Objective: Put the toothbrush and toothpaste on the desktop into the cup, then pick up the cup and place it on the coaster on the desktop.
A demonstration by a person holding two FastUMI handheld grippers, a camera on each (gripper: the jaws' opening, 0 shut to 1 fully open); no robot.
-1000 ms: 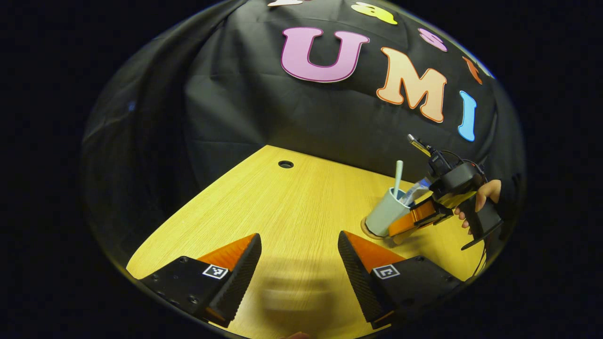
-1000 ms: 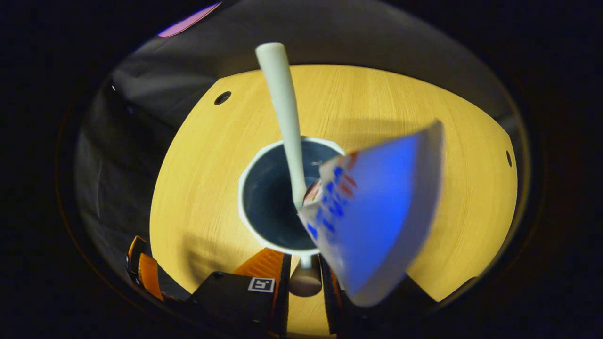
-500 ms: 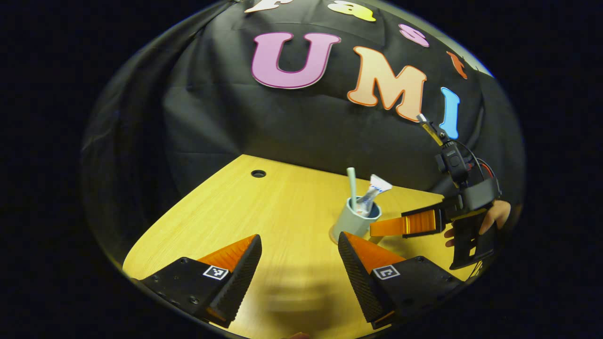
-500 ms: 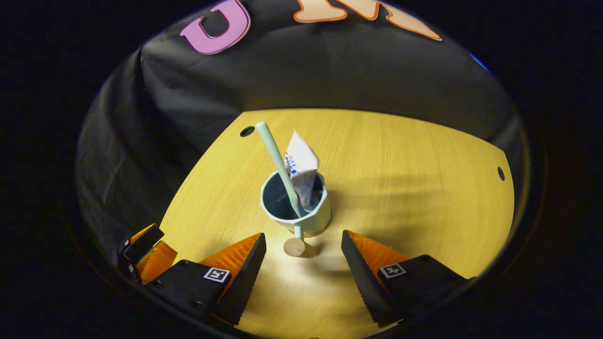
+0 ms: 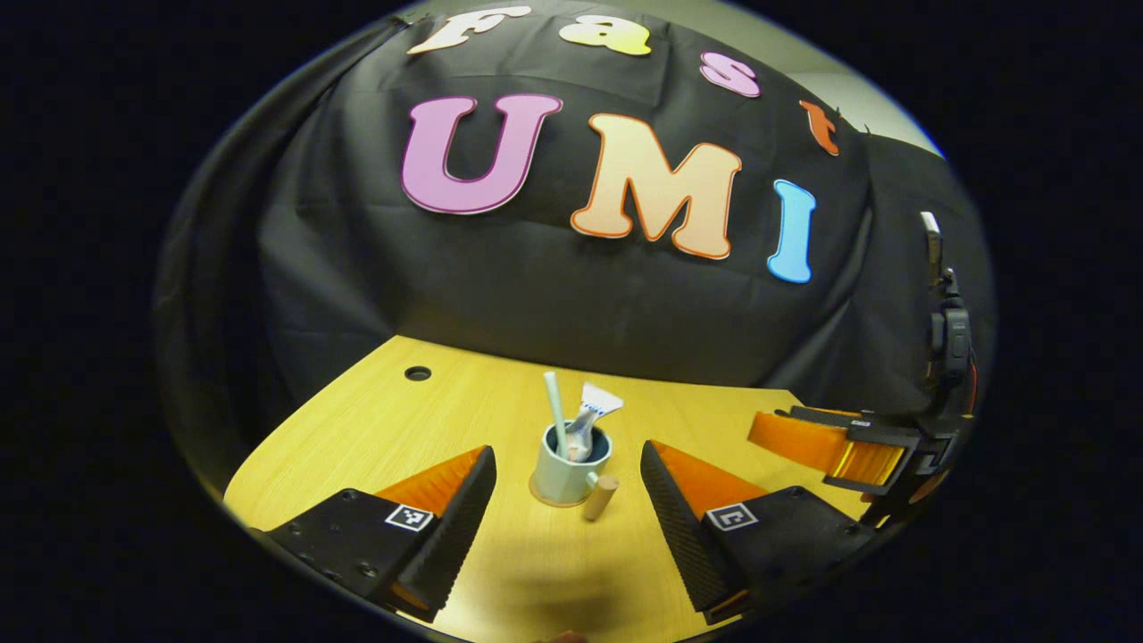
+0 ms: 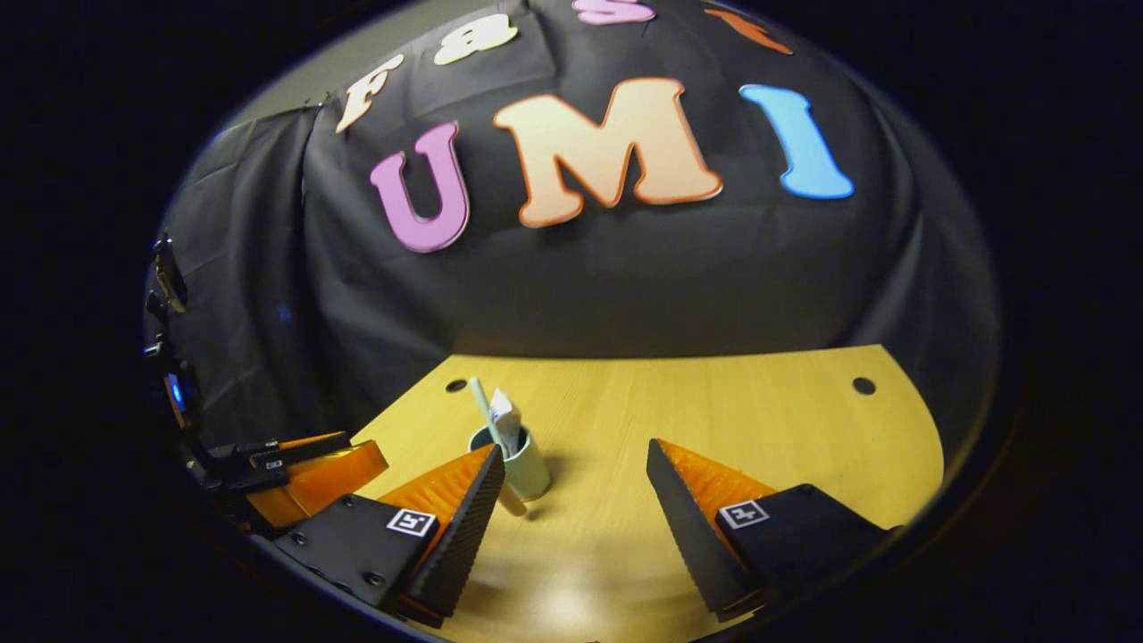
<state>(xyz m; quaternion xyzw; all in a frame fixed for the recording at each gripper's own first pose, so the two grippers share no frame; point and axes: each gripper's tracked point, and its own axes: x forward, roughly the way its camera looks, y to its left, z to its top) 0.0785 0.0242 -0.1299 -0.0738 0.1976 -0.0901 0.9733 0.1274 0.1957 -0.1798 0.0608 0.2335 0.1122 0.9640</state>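
While both grippers, left (image 5: 567, 482) and right (image 6: 571, 487), are held spread and empty, cup (image 5: 569, 466) seemingly sits on coaster (image 5: 538, 494); top-heavy toothbrush (image 5: 555, 410) could tip it if bumped.

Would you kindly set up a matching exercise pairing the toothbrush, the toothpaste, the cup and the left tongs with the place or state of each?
Things:
1. toothbrush
2. toothpaste
3. cup
4. left tongs

Places or states:
A. stands on the round coaster
B. open, holding nothing
C. crimped flat end poking up out of the cup
D. pale straight handle sticking up from the cup

Pairs: 1-D, 2-C, 3-A, 4-B
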